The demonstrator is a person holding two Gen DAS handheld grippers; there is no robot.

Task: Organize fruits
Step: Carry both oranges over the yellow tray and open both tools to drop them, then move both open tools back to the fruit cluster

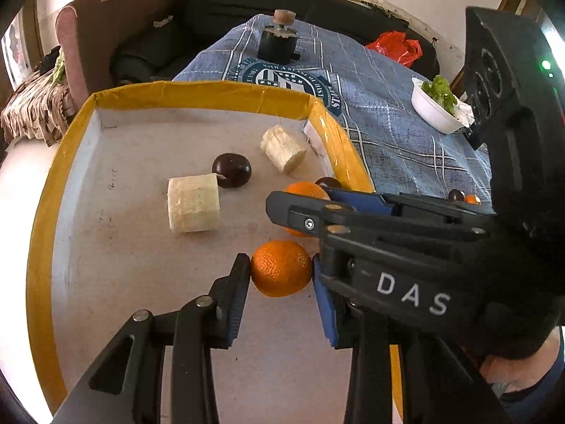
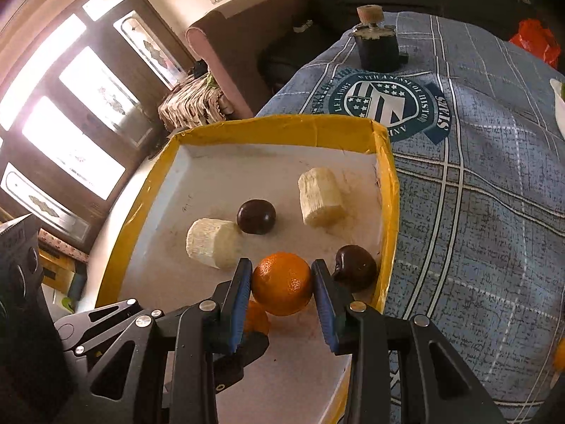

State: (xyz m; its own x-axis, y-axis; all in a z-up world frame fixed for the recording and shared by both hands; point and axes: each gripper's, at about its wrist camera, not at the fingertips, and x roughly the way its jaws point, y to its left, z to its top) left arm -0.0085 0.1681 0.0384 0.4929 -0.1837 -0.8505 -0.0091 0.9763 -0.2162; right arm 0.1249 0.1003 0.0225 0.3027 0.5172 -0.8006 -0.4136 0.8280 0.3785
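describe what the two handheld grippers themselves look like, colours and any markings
Both the left gripper and right gripper have black linkage arms with silver rivets and blue ribbed finger pads. The left wrist view shows white "DAS" lettering on the right gripper's black body, and a green indicator light.

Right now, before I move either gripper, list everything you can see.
tray: 1, yellow-rimmed, on the cloth
oranges: 2 in tray, one in each gripper; second
banana pieces: 2, pale, in tray; other
plums: 2, dark, in tray; other by the right wall
cloth: 1, blue plaid
bowl: 1, white, holding greens
red bag: 1, far edge
black weight: 1, on cloth
left gripper: shut on orange
right gripper: shut on orange
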